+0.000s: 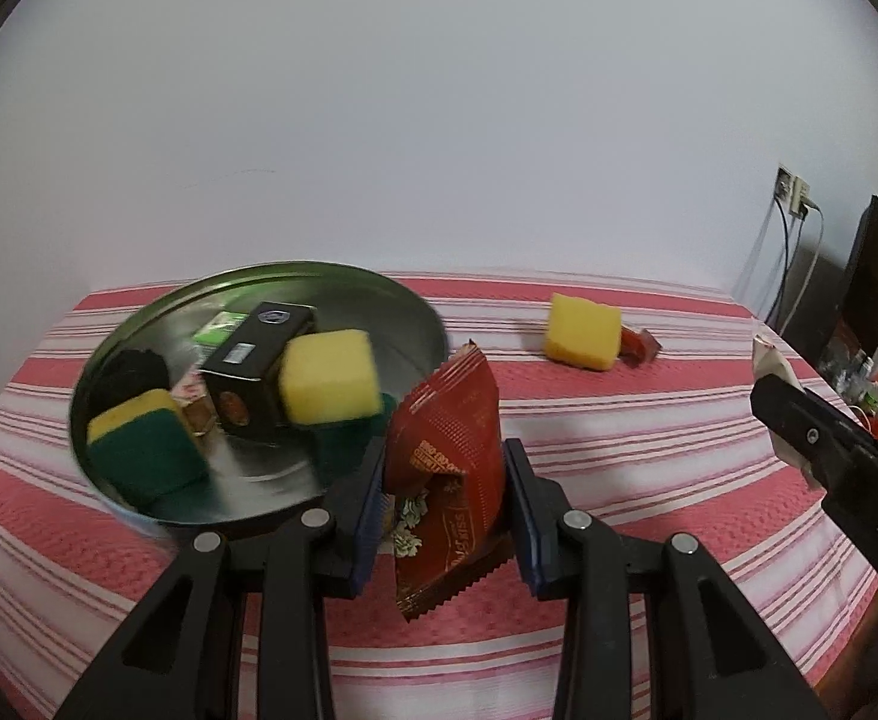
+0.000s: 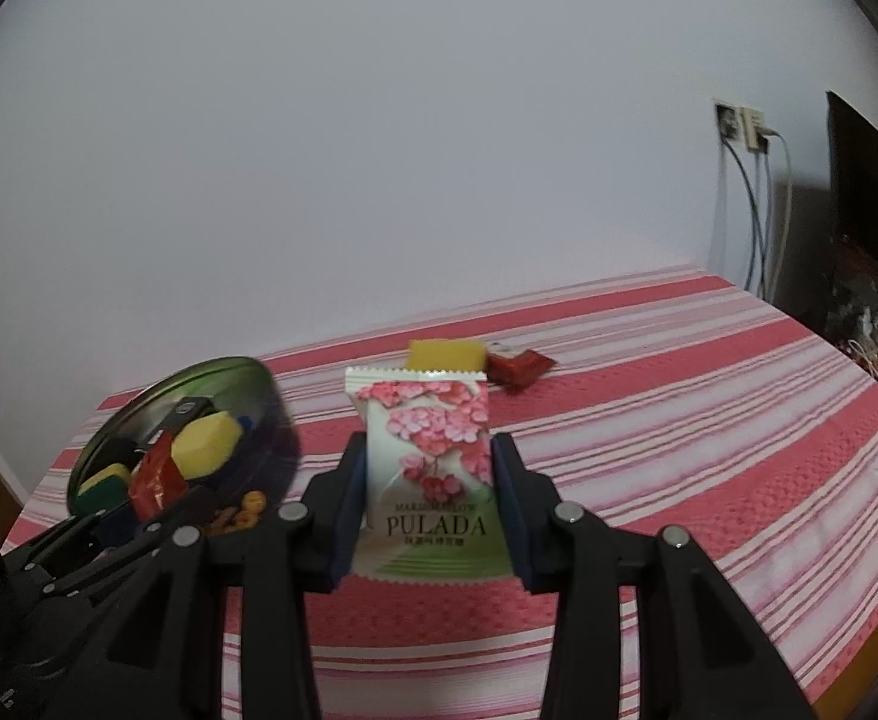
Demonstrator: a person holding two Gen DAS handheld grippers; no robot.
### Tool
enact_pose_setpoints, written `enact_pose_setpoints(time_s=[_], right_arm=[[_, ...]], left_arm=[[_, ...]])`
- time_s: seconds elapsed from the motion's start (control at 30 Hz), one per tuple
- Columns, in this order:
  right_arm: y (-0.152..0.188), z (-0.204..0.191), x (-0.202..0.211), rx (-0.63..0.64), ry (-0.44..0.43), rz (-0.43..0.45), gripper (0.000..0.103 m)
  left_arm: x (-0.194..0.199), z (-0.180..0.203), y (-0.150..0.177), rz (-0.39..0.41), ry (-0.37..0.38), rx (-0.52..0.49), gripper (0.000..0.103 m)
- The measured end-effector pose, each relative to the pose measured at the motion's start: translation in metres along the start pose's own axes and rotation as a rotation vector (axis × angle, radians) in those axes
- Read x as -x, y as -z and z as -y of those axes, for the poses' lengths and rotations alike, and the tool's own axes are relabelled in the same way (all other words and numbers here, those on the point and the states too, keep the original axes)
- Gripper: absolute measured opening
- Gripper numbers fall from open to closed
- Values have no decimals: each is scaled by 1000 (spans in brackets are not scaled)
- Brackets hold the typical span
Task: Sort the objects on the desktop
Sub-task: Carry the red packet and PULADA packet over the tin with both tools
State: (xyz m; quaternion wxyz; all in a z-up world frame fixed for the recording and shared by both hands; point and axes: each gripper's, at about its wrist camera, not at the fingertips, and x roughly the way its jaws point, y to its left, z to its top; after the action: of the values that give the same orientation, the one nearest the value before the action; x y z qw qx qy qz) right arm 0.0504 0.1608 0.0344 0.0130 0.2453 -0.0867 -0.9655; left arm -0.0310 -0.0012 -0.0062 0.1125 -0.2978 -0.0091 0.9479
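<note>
Landmark: we take the round metal tin (image 1: 415,300) as our reference; it sits on the desk (image 1: 619,420) under a red-and-white striped cloth.
Inside the tin: at its left a green-and-yellow sponge (image 1: 145,450); behind that something black, too blurred for us to name; in the middle a black box (image 1: 253,360); at its right a yellow sponge (image 1: 331,375), resting against the box.
Left gripper (image 1: 445,462): just right of the tin's near rim; its jaws are clamped on a dark red snack packet (image 1: 445,420), which stands upright between them, lifted above the cloth.
Loose yellow sponge (image 1: 583,330): well right of the tin, on the cloth near the far edge; a small red packet (image 1: 640,345) lies touching its right side.
Right gripper (image 2: 427,480): farther right of the tin than the left one; its jaws are clenched on a white marshmallow packet (image 2: 427,450) printed with pink flowers, held upright and clear of the desk.
Far right: we see a wall socket (image 1: 793,189) with cables hanging.
</note>
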Motion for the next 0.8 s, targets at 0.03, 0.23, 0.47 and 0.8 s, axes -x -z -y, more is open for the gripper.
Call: enact_pose_setpoints(time_s=[0.03, 0.23, 0.47, 0.8], right_arm=[[0, -4, 0, 5, -5, 0, 40], [-1, -38, -2, 58, -58, 2, 40], [-3, -79, -4, 114, -128, 11, 40], [-9, -130, -12, 176, -215, 22, 40]], left_arm=[[1, -3, 0, 3, -5, 4, 39], [6, -36, 0, 12, -51, 48, 39], [12, -80, -1, 18, -127, 105, 39], [21, -133, -3, 20, -229, 175, 39]])
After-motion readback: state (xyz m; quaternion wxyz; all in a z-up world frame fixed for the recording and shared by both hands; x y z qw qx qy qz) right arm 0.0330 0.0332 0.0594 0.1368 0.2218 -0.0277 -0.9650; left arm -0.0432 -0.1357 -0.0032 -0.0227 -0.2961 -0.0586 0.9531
